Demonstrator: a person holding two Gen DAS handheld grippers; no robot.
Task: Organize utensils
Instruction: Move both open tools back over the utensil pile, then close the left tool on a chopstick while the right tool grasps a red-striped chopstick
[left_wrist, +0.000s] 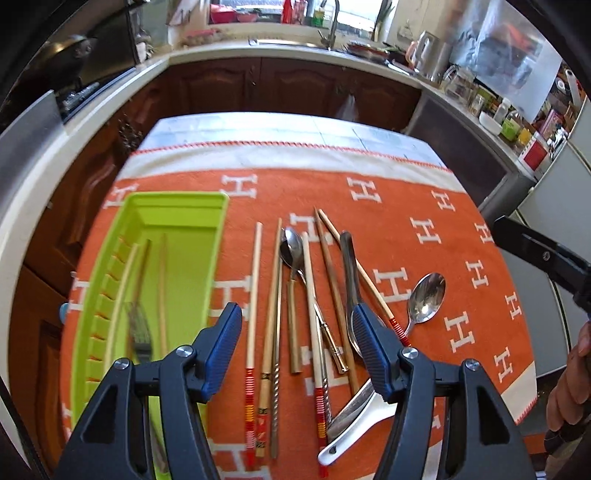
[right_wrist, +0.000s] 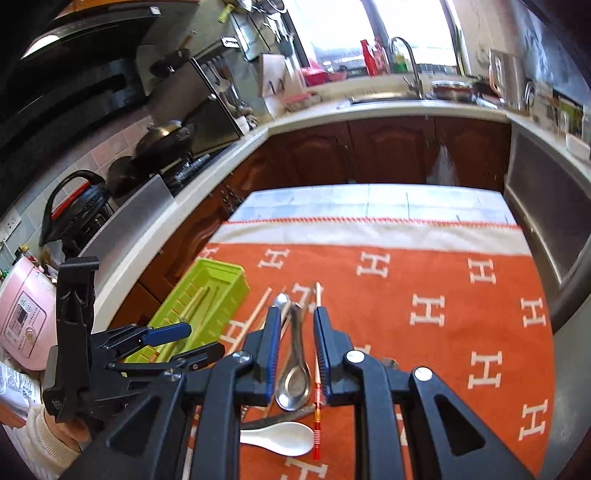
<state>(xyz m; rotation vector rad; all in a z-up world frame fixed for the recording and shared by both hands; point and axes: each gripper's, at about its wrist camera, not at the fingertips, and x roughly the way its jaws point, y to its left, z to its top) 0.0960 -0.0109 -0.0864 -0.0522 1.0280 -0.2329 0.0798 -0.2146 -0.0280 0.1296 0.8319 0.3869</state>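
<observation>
A lime-green tray (left_wrist: 177, 197) lies at the left of the orange cloth (left_wrist: 406, 206) and holds three chopsticks (left_wrist: 122, 295) and a fork (left_wrist: 138, 332). Right of it lie several chopsticks, a metal spoon (left_wrist: 291, 243), another metal spoon (left_wrist: 426, 299) and a white ceramic spoon (left_wrist: 354, 421). My left gripper (left_wrist: 295, 317) hangs open above these utensils, holding nothing. In the right wrist view my right gripper (right_wrist: 297, 314) stands narrowly open over a steel spoon (right_wrist: 293, 384) and a red-banded chopstick (right_wrist: 317, 406), its pads clear of both. The left gripper (right_wrist: 188, 341) shows beside the tray (right_wrist: 221, 266).
The cloth covers a small table ringed by brown cabinets and a white counter with a sink (right_wrist: 384, 98). A wok (right_wrist: 162, 136) and a pink cooker (right_wrist: 22, 321) stand at the left. A hand (left_wrist: 569, 369) on a black grip is at the right edge.
</observation>
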